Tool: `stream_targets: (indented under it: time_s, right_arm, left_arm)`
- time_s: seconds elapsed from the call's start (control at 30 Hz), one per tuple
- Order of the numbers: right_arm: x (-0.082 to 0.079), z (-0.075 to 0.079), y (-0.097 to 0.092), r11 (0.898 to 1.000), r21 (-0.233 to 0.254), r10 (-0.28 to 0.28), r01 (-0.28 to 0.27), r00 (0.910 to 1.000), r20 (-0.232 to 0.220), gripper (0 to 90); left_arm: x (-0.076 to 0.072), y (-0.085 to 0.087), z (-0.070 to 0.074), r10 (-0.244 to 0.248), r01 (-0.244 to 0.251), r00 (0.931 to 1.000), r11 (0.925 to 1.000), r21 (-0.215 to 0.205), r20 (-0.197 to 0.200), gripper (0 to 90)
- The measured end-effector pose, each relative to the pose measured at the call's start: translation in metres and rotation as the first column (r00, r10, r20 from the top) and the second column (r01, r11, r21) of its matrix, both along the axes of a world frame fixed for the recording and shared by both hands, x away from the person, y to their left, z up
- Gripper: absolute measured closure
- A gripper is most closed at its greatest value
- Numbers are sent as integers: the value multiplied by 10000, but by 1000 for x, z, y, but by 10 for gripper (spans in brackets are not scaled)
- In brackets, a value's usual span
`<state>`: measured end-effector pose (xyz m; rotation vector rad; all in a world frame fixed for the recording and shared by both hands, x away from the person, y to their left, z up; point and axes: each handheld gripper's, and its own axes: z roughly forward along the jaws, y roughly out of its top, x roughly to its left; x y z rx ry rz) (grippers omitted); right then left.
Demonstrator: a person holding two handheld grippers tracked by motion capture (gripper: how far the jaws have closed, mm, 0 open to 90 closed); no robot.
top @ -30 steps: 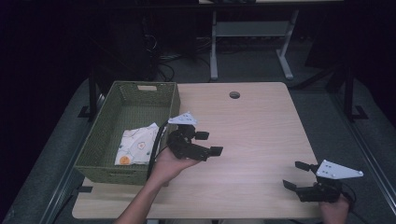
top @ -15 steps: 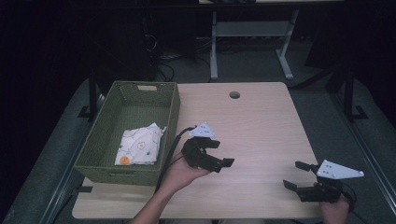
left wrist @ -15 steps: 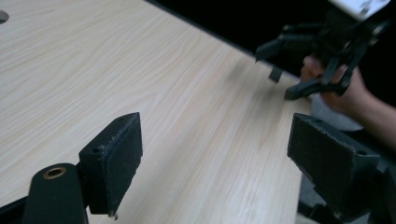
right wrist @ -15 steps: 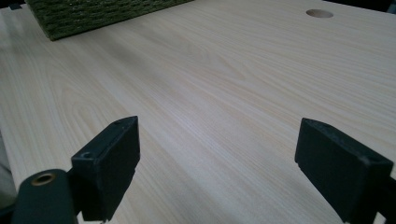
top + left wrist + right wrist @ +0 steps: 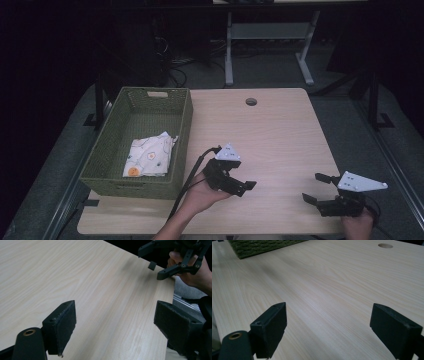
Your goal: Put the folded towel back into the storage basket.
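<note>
My left gripper [image 5: 244, 185] hangs low over the wooden table [image 5: 280, 135], just right of the green woven basket [image 5: 181, 134], held in a hand. Its jaws are open with nothing between them, and bare tabletop shows between them in the left gripper view [image 5: 116, 322]. My right gripper [image 5: 314, 187] sits near the table's front right corner, open and empty, and it points left toward the left gripper. In the right gripper view [image 5: 329, 325] its jaws stand wide apart over bare wood. A white patterned cloth [image 5: 148, 156] lies inside the basket.
A round cable hole [image 5: 251, 101] is at the table's back middle. The basket's corner [image 5: 262, 246] shows far off in the right gripper view. The right gripper and its hand [image 5: 175, 260] appear at the table edge in the left gripper view. A metal frame [image 5: 270, 45] stands behind the table.
The left gripper has moved right and toward the front edge, away from the basket. The right gripper has stayed put.
</note>
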<state>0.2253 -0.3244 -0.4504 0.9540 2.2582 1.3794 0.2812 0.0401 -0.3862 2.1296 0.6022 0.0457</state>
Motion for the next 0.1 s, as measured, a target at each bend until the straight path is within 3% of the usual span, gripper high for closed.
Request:
stream_targets:
  time_s: [0.1]
  right_arm:
    - [-2, 4, 2, 9997, -206, 103, -100, 9998, 145, 135]
  left_arm:
    - [-4, 1, -3, 57, -57, 10000, 9998, -187, -2, 179]
